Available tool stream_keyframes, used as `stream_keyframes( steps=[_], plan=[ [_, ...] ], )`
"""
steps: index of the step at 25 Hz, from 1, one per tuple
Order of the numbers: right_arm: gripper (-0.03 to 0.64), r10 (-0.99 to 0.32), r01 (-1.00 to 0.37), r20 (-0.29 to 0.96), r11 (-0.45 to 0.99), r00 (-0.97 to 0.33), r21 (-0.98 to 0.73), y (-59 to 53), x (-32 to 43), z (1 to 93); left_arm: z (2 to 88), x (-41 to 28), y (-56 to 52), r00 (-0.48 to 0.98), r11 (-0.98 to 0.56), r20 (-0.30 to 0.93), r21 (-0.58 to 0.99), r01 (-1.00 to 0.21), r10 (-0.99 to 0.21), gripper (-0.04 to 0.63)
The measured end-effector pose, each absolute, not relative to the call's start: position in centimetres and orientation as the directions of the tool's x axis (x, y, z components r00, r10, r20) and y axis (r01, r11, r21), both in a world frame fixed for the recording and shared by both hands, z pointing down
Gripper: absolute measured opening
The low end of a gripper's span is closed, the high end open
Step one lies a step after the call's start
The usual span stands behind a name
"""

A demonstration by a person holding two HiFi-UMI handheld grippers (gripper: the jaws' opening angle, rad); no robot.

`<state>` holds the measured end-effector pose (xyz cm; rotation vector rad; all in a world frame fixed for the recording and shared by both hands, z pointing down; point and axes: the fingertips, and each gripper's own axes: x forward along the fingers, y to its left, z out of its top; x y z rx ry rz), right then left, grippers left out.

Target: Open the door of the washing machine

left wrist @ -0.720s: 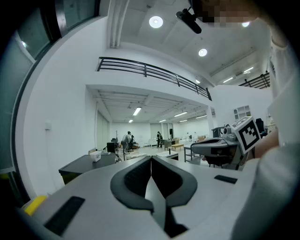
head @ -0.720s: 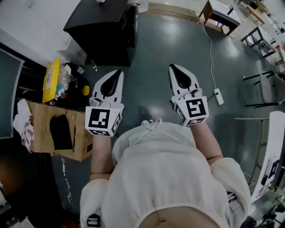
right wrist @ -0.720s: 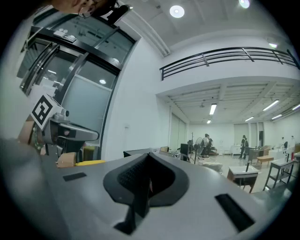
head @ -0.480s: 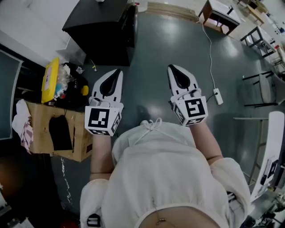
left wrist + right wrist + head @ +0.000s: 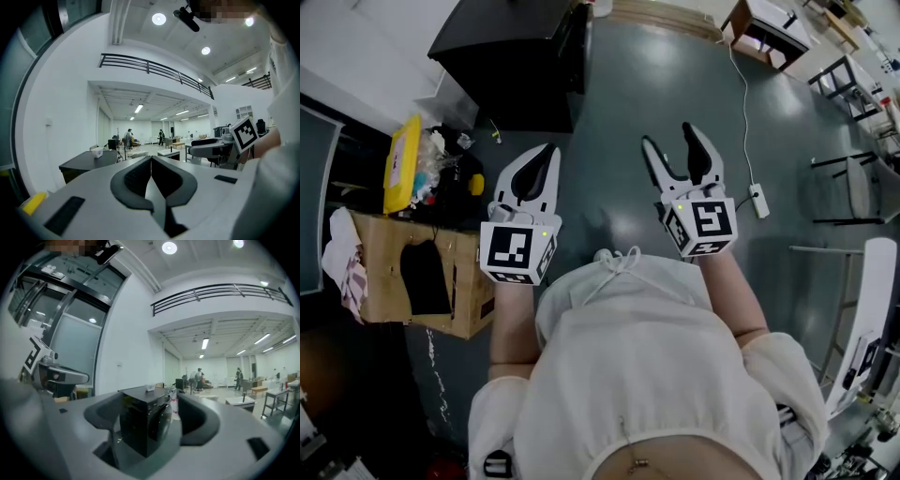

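Observation:
The black washing machine (image 5: pixel 514 54) stands on the floor ahead and to the left, well clear of both grippers. In the right gripper view the washing machine (image 5: pixel 143 425) shows far off between the jaws, its round door facing right and closed. My right gripper (image 5: pixel 668 139) is held level in front of the person, jaws open with nothing between them. My left gripper (image 5: pixel 547 152) is beside it, jaws shut and empty. In the left gripper view the left gripper (image 5: pixel 151 159) is shut, and the washing machine (image 5: pixel 89 163) with a small white box on top lies ahead at the left.
A cardboard box (image 5: pixel 394 277), a yellow-lidded bin (image 5: pixel 401 164) and a bag of clutter sit at the left. A white power strip (image 5: pixel 759 202) with its cable lies on the grey floor at the right. Dark metal frames (image 5: pixel 853 187) stand at the far right.
The right gripper's jaws have gone from shut to open. The left gripper and both hands stay where they were.

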<state>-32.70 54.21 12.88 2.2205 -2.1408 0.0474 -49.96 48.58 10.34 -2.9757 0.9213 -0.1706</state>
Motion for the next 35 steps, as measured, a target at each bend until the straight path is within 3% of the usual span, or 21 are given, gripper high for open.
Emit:
stream_keyframes(
  steps=[1, 4, 13, 29, 35],
  plan=[
    [0.431, -0.997, -0.999, 0.067, -0.033, 0.034, 0.014, 53.7, -32.4, 13.1, 10.5, -49.9, 48.3, 0.819, -0.825, 0.101, -0.05, -0.563, -0.564, 0.021],
    [0.48, -0.994, -0.999, 0.096, -0.047, 0.048, 0.009, 52.7, -30.9, 13.8, 11.3, -49.4, 47.4, 0.816, -0.824, 0.12, -0.037, -0.565, -0.565, 0.021],
    [0.483, -0.99, -1.0, 0.141, 0.009, -0.01, -0.012, 46.5, -26.2, 16.4, 13.9, -45.9, 42.5, 0.774, -0.789, 0.173, -0.033, -0.614, -0.609, 0.021],
    [0.482, -0.9, -0.945, 0.287, 0.319, -0.327, -0.077, 22.8, -10.2, 21.0, 16.3, -28.8, 24.3, 0.547, -0.571, 0.253, -0.022, -0.821, -0.798, 0.021],
    [0.482, -0.82, -0.899, 0.381, 0.43, -0.427, -0.082, 16.8, -8.4, 25.2, 19.0, -25.2, 19.7, 0.483, -0.498, 0.274, 0.018, -0.867, -0.831, 0.021]
  ],
)
